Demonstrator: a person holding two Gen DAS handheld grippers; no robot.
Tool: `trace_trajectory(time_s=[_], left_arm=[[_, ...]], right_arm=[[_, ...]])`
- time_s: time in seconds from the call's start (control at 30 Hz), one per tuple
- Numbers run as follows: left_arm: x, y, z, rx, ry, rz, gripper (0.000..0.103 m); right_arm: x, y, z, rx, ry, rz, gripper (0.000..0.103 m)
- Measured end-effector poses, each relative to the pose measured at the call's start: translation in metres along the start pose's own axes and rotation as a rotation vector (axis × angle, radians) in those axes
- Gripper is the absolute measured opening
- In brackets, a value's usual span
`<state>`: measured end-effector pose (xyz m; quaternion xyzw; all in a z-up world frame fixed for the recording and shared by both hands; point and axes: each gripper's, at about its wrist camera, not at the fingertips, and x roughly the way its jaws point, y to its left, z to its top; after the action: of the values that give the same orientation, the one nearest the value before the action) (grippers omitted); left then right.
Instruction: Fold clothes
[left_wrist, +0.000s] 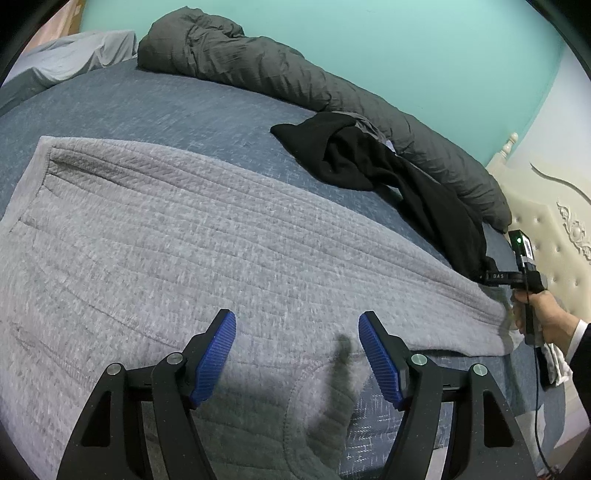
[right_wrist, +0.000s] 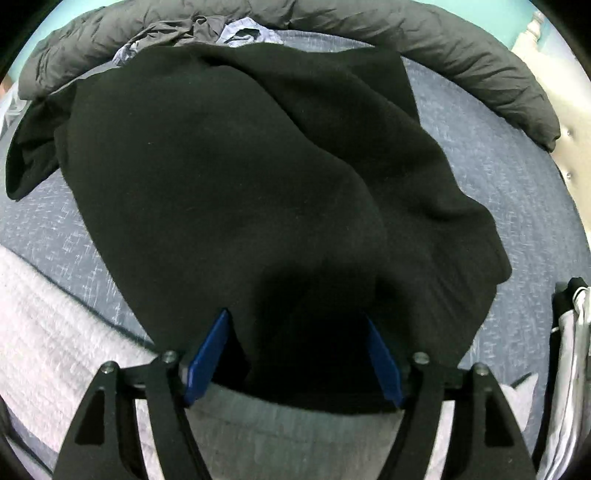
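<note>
Right tool's (right_wrist: 295, 354) blue pads (right_wrist: 207, 354) half buried under black garment (right_wrist: 240, 184).

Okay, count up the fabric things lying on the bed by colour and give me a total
Light grey: 1, quilted garment
Black: 1, black garment
Dark grey: 1, rolled duvet
Pale blue: 1, crumpled cloth
Total: 4

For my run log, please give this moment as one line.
left gripper: open over grey garment | right gripper: open, black garment between jaws | bed
</note>
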<state>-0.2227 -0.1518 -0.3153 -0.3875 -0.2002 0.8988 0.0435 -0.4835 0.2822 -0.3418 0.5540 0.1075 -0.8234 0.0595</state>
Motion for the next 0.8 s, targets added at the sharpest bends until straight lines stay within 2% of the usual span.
trace_trajectory(time_s=[0.07,0.13,0.23,0.33,0.53,0.6,0.8], left_arm=[[0.001,0.0,0.001,0.003,0.001,0.0,0.073],[0.001,0.0,0.001,0.002,-0.002,0.0,0.073],[0.002,0.001,0.002,0.001,-0.006,-0.001,0.073],[0.002,0.001,0.003,-0.001,-0.01,-0.002,0.073],[0.002,0.004,0.005,-0.006,-0.022,0.007,0.073],[0.002,0.004,0.005,-0.005,-0.02,0.009,0.073],[0.005,-0.001,0.003,0.015,-0.009,0.008,0.073]], right_arm=[[0.0,0.0,0.001,-0.001,-0.007,0.015,0.064],[-0.004,0.0,0.003,-0.001,-0.03,0.03,0.039],[-0.016,-0.006,0.009,0.031,-0.082,0.023,0.018],[-0.036,-0.014,0.021,0.03,-0.154,-0.041,0.013],[-0.072,-0.036,0.064,0.023,-0.281,-0.18,0.011],[-0.086,-0.044,0.085,0.023,-0.336,-0.217,0.011],[-0.126,-0.04,0.115,-0.024,-0.53,-0.349,0.011]])
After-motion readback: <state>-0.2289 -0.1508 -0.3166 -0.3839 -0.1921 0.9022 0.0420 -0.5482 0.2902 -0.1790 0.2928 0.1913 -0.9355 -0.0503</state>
